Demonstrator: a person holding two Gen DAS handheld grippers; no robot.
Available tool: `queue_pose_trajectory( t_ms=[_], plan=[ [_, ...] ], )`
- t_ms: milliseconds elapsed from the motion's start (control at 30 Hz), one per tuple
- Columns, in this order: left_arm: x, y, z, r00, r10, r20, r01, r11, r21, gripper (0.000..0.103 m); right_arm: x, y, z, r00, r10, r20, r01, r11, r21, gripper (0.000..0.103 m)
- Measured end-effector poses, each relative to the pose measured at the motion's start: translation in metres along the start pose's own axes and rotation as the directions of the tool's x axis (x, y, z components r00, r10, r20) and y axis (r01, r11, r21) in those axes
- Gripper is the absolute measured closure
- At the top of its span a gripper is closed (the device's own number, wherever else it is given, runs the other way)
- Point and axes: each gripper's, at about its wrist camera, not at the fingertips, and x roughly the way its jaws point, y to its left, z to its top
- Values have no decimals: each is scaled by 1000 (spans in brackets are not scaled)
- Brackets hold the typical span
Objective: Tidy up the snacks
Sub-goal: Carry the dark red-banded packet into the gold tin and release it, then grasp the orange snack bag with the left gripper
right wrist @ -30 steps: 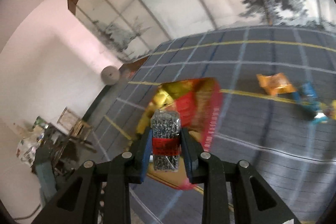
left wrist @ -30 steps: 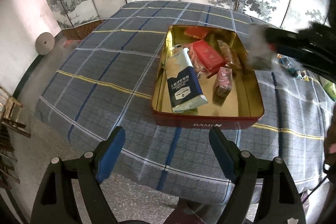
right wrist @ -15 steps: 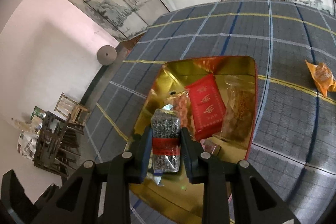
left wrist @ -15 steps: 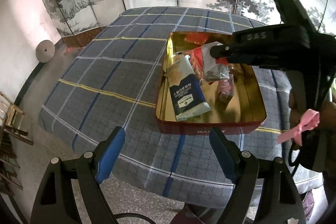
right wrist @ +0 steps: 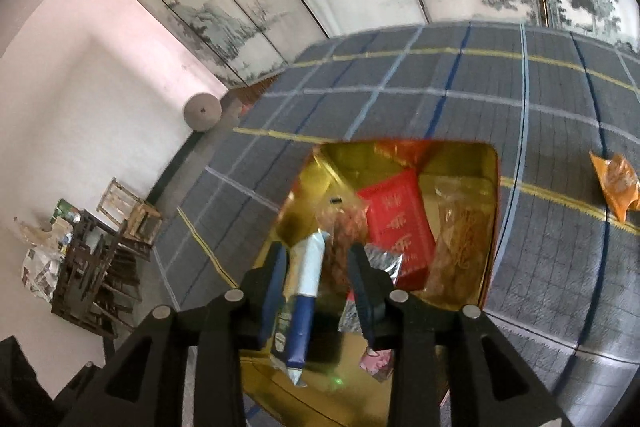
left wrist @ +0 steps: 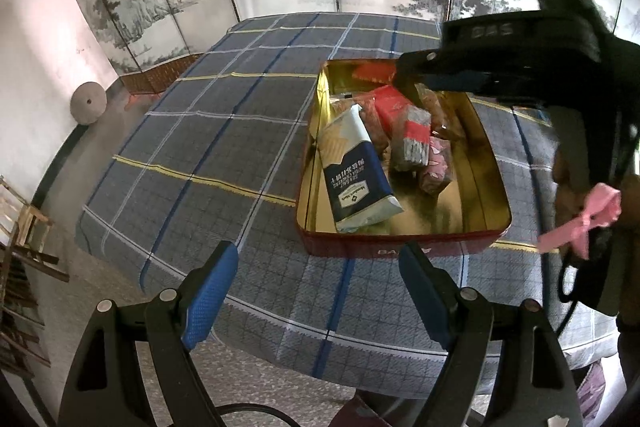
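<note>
Right gripper (right wrist: 318, 261) is being held over the tin (left wrist: 490, 163), jaws apart, nothing gripped; left gripper (left wrist: 316, 291) is being kept short of it, jaws apart.

Left gripper (left wrist: 320, 291): blue-padded fingers spread wide, empty, hovering over the near table edge.
Right gripper (left wrist: 408, 71): reaching in from the right over the tin's far end; jaw state hidden.
Tin (left wrist: 400, 247): red outside, gold inside, on the plaid tablecloth (left wrist: 200, 147).
Contents: navy-and-white cracker bag (left wrist: 352, 175), grey packet with red band (left wrist: 412, 141), pink packet (left wrist: 438, 167), red box (left wrist: 390, 109).
</note>
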Motion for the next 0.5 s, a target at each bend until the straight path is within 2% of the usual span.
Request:
queue_pose_trajectory(
  t_ms=[233,367,500],
  plan=[
    [-2,-10,-1,1000,6,-4,-6,1000,28,23,-36,-21,-19,997,43,66,-46,998,45,70],
    [-3,-18,-1,1000,4,-6,-3,999,46,23,-62,-46,-44,995,7,99,-13,998,62,69],
    [-5,-30,1,1000,0,-10,1,997,73,23,-93,-82,-73,989,-94,116,86,993,76,69]
  ],
)
